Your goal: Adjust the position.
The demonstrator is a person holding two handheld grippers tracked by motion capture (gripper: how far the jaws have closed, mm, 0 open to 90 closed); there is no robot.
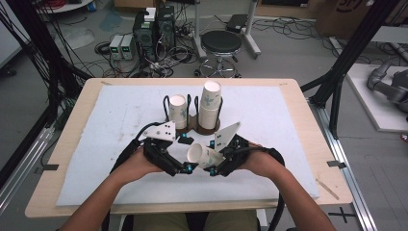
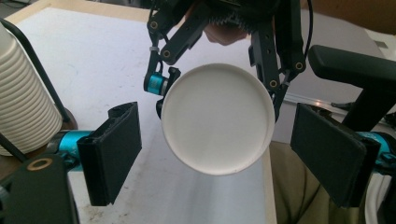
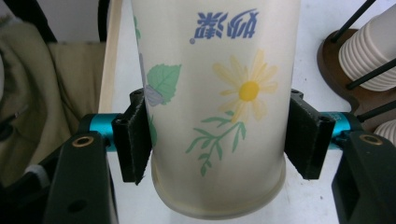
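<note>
The right gripper pinches a flowered paper cup by its sides, held sideways above the white mat; the left gripper waits with jaws spread, facing its bottom. Probably a handover: next the left jaws must close around it. The right gripper view alone shows the print.

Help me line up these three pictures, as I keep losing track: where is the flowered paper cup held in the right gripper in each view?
High view: the flowered paper cup lies tilted at lower centre, gripped by the right gripper.
Left gripper view: centre, only its white round end showing, between the left gripper's open jaws.
Right gripper view: centre, its daisy print clamped between the pads.
Shared landmark: the wooden cup holder with stacked cups, left edge in the left gripper view, upper right in the right gripper view.
</note>
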